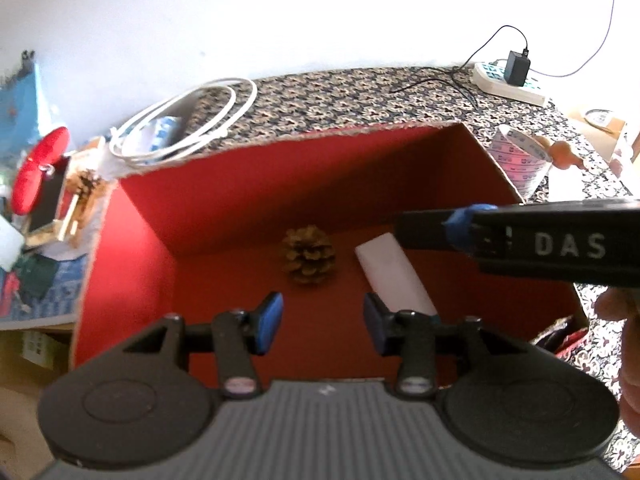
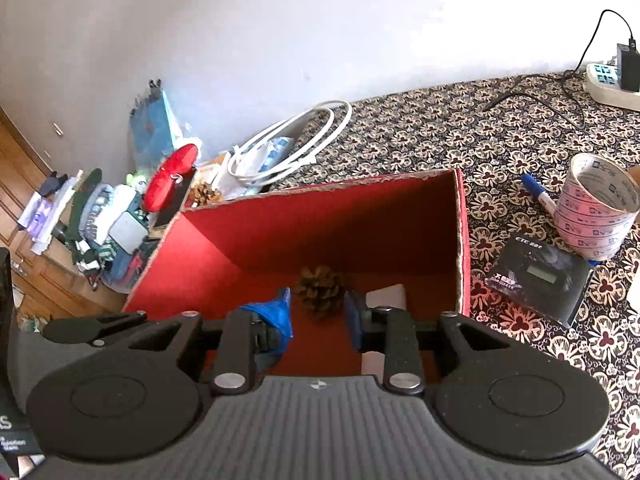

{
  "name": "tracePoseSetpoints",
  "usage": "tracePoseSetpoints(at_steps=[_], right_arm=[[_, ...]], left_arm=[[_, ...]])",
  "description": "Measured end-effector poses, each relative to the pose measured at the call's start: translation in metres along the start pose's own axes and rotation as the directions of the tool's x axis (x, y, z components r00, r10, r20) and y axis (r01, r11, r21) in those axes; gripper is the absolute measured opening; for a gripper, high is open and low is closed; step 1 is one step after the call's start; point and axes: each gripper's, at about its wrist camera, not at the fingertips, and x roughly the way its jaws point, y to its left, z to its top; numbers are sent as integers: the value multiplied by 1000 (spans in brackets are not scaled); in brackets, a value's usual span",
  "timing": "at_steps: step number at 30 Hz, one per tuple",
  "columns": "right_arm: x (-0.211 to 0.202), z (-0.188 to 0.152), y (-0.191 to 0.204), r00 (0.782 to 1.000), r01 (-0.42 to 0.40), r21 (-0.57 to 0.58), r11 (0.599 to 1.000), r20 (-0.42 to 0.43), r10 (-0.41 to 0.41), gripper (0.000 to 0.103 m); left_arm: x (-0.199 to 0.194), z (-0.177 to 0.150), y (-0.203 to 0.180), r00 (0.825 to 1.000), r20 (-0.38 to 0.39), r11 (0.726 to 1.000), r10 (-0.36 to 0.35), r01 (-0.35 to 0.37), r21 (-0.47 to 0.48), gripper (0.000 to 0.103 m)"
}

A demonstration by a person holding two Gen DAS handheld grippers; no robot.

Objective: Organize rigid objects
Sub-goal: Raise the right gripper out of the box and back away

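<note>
A pine cone [image 1: 308,255] and white block [image 1: 394,276] are already in the red box [image 1: 132,264]. Tape [image 2: 596,208], a pen [image 2: 540,194] and a black gadget [image 2: 538,276] are left outside on the desk [image 2: 440,140]. Both the left tongs [image 1: 323,322] and the right tongs [image 2: 318,316] are open and empty.

Left gripper [image 1: 323,322] angled steeply downward, blue pads parted, nothing between them; right gripper [image 2: 318,320] tilted down less steeply, jaws apart, gap empty; in the left wrist view, right gripper's black body reaching in from the right edge, blue-tipped; a hand [image 1: 624,344] blurred at that same edge, below that body.
</note>
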Motion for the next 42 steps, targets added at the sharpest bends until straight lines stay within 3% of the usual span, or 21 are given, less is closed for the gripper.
tracePoseSetpoints(at_steps=[13, 30, 42], right_arm=[[-43, -25, 11, 998, -62, 48, 997, 32, 61, 12], [-81, -60, 19, 992, -119, 99, 988, 55, 114, 12], [-83, -90, 26, 988, -114, 109, 987, 113, 102, 13]], left_arm=[[-36, -15, -16, 994, 40, 995, 99, -99, 0, 60], [-73, -41, -27, 980, 69, 982, 187, -187, -5, 62], [-76, -71, -20, 979, 14, 978, 203, -202, -42, 65]])
